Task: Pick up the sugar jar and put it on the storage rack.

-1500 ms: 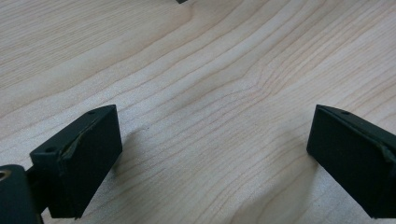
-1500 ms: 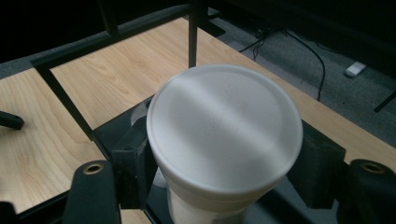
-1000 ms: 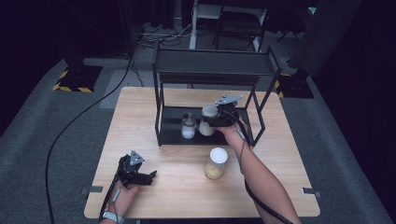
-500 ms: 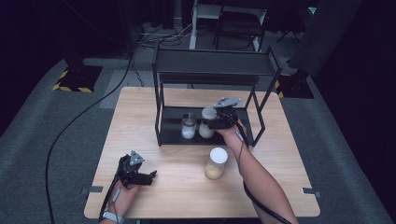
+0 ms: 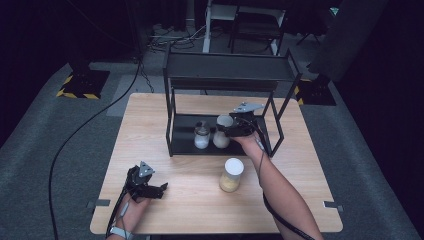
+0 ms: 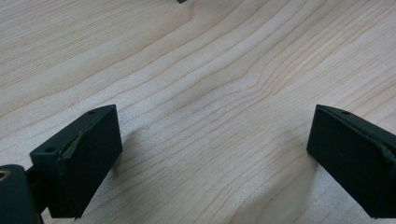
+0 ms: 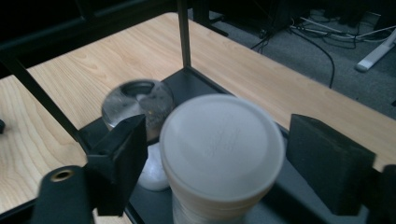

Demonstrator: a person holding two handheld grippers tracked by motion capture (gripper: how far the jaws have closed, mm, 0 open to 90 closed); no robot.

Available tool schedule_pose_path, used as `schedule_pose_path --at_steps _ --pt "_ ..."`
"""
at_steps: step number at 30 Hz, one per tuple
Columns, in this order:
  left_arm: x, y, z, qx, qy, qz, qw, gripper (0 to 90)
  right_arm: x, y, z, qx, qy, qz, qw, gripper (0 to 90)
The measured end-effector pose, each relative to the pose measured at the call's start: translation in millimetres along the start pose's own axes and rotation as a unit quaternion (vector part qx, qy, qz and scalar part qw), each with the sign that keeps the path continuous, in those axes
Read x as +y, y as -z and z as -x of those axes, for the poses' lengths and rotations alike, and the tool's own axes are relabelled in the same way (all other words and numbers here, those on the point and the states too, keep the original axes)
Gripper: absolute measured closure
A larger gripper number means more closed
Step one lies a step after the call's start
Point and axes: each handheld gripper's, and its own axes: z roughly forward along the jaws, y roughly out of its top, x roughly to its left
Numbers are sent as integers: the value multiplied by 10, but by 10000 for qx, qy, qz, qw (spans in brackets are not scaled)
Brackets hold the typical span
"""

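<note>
Nearest, at seven o'clock on the surface, the left gripper is rested, fingers wide apart and empty. At one o'clock, the white-lidded jar is stood on the rack's lower shelf, between the right gripper's just-opened fingers, unpressed. The neighbouring glass jar could be toppled if a finger is dragged sideways during withdrawal.

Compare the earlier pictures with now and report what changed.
The right gripper has just opened its jaws, letting go of the white-lidded jar on the rack's lower shelf; the jar sits between them. The left gripper, glass jar and table jar stayed put.
</note>
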Motion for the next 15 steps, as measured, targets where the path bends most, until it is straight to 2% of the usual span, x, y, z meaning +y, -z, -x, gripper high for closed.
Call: schedule_pose_path --at_steps 7,15 --pt "0 0 -1 -2 -7 -1 10000 31 96 260 -158 -58 150 83 9998 160" --pt "2 2 1 4 -4 -8 10000 31 109 585 -352 -69 154 149 9997 151"
